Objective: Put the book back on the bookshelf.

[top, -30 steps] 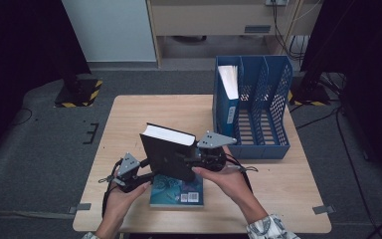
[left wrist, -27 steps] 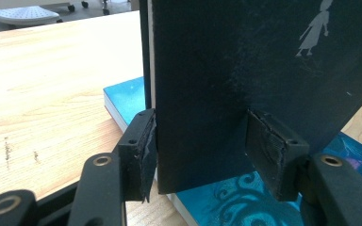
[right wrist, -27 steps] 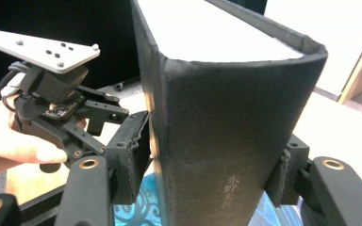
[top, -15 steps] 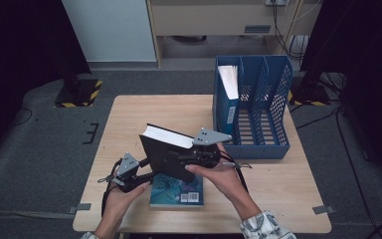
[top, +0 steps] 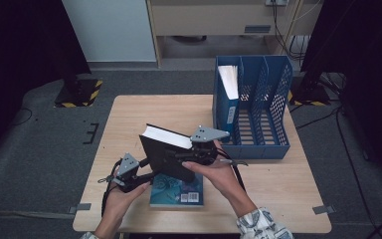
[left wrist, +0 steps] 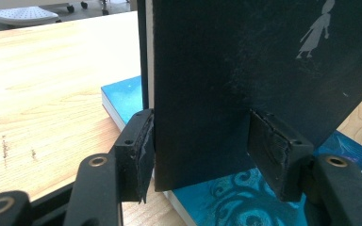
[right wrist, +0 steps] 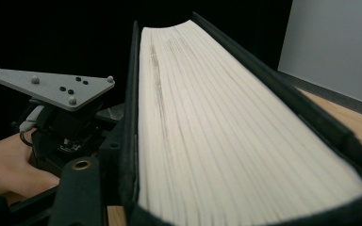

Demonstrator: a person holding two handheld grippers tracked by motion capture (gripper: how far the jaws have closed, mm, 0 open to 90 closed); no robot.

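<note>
A thick black book [top: 165,155] is held up off the table, tilted, with its white page edge on top. My right gripper [top: 183,155] is shut across its thickness from the right, and the pages [right wrist: 226,122] run between its jaws. My left gripper [top: 150,175] sits at the book's lower left corner. In the left gripper view the black cover [left wrist: 245,70] faces the camera. One pad [left wrist: 139,150] lies against the book's edge and the other stands in front of the cover, so the left gripper [left wrist: 202,153] stands open. Under the black book, a blue book [top: 178,192] lies flat.
A blue file holder [top: 273,114] stands at the table's back right, with a blue-spined volume [top: 227,99] in its left slot. The wooden table [top: 144,112] stretches bare behind the books. The left gripper's grey plate [right wrist: 52,84] is close beside the black book.
The right gripper and the black book's top have edged slightly left. The left gripper has stayed put.
</note>
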